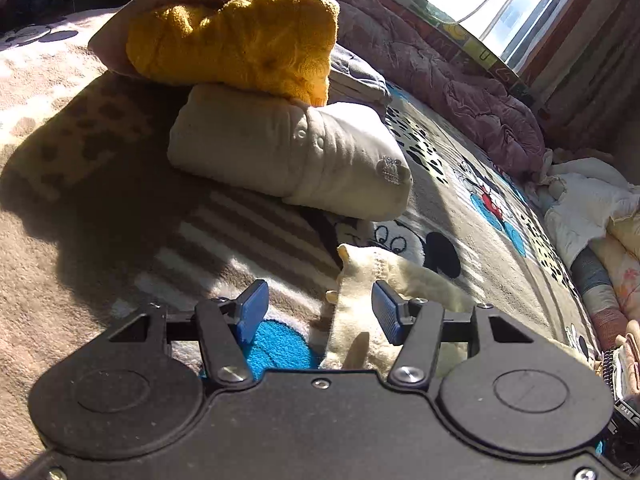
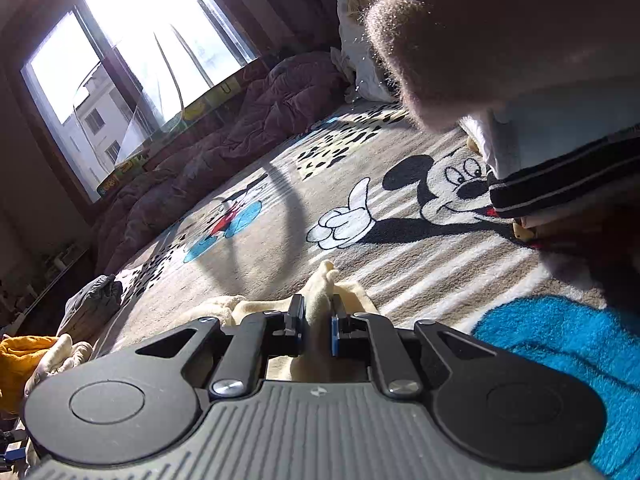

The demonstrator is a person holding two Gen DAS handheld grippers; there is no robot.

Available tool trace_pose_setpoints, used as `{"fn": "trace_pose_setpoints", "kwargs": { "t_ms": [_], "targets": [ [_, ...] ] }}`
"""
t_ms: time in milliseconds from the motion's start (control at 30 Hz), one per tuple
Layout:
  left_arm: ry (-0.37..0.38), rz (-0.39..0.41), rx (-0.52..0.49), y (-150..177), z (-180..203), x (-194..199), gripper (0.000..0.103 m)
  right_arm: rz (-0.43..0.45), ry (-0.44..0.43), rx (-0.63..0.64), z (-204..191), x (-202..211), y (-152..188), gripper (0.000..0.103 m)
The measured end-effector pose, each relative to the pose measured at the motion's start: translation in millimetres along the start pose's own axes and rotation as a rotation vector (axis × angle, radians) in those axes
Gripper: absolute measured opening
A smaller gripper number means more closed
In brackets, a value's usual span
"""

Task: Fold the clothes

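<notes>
A small cream fleece garment [image 1: 372, 280] lies on the Mickey Mouse blanket [image 1: 452, 184]. My left gripper [image 1: 320, 304] is open, its right pad against the cream cloth, nothing clamped. My right gripper [image 2: 316, 320] is shut on a bunched fold of the same cream garment [image 2: 320, 284] just above the blanket [image 2: 280, 216]. Ahead of the left gripper, a folded beige garment [image 1: 280, 152] lies with a folded mustard knit [image 1: 240, 40] resting on it.
A purple quilt [image 1: 460, 80] lies along the window side. A pile of pale clothes [image 1: 588, 208] sits at the right. In the right wrist view a brown fuzzy cloth [image 2: 500, 40] and a black striped garment [image 2: 560, 180] hang close at upper right; a grey garment [image 2: 92, 304] lies left.
</notes>
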State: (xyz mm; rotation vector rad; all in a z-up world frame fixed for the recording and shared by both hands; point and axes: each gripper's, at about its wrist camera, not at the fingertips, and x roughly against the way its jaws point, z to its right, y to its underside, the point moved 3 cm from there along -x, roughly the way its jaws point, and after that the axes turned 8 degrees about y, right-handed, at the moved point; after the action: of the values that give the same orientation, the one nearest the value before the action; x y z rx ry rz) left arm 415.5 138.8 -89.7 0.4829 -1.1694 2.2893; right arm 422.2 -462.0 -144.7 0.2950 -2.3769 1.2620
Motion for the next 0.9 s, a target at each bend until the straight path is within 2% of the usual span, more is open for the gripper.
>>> {"fn": "trace_pose_setpoints", "kwargs": {
  "t_ms": [100, 133, 167, 233, 267, 300, 400, 467, 600, 633, 667, 733, 767, 800, 833, 900],
  "targets": [
    [0.067, -0.037, 0.027, 8.9, 0.5, -9.2, 0.054, 0.009, -0.017, 0.006, -0.8, 2.2, -0.4, 0.011],
    [0.058, -0.034, 0.003, 11.8, 7.0, -8.9, 0.046, 0.016, -0.02, 0.007, -1.1, 3.6, -0.8, 0.01],
    [0.049, -0.032, -0.021, 14.8, 13.5, -8.5, 0.017, 0.026, -0.02, 0.007, -1.2, 5.2, -1.4, 0.01],
    [0.036, -0.026, -0.066, 19.9, 26.9, -6.7, 0.011, 0.052, -0.005, 0.0, -0.5, 9.5, -3.0, 0.009],
    [0.065, -0.01, -0.06, 16.2, 36.5, 2.6, 0.008, 0.065, 0.008, -0.004, 0.5, 12.1, -4.0, 0.008],
    [0.092, 0.002, -0.053, 13.0, 45.0, 11.0, 0.008, 0.072, 0.019, -0.014, 2.1, 13.7, -4.9, 0.008],
    [0.136, -0.029, 0.011, 12.8, 47.6, 13.6, 0.008, 0.047, 0.03, -0.077, 12.9, 10.3, -5.5, 0.008],
    [0.076, -0.07, 0.05, 18.3, 30.8, 1.2, 0.008, 0.009, 0.016, -0.131, 22.3, 4.9, -5.1, 0.008],
    [0.034, -0.062, 0.003, 16.1, 23.7, -0.4, 0.009, -0.037, -0.002, -0.184, 31.5, -1.5, -3.8, 0.01],
    [0.047, -0.068, -0.017, 16.4, 25.5, -2.3, 0.01, -0.032, -0.002, -0.19, 32.3, -1.1, -3.9, 0.011],
    [0.047, -0.057, -0.044, 18.2, 27.1, -1.8, 0.02, -0.027, -0.002, -0.195, 33.0, -0.6, -4.0, 0.012],
    [0.045, -0.033, -0.099, 21.7, 30.5, -1.0, 0.023, -0.016, -0.011, -0.205, 34.2, 0.7, -4.6, 0.013],
    [0.04, -0.02, -0.134, 23.3, 33.4, -0.2, 0.02, -0.008, -0.032, -0.207, 34.2, 2.3, -5.6, 0.016],
    [0.013, 0.0, -0.225, 24.4, 44.4, 2.7, 0.004, 0.0, -0.054, -0.21, 34.2, 3.9, -6.7, 0.019],
    [-0.01, 0.019, -0.307, 25.3, 54.9, 5.5, 0.004, 0.006, -0.075, -0.211, 34.0, 5.5, -7.9, 0.029],
    [0.002, 0.03, -0.365, 26.9, 68.4, 8.3, 0.004, 0.025, -0.093, -0.214, 33.7, 9.5, -10.3, 0.041]
  ]
}}
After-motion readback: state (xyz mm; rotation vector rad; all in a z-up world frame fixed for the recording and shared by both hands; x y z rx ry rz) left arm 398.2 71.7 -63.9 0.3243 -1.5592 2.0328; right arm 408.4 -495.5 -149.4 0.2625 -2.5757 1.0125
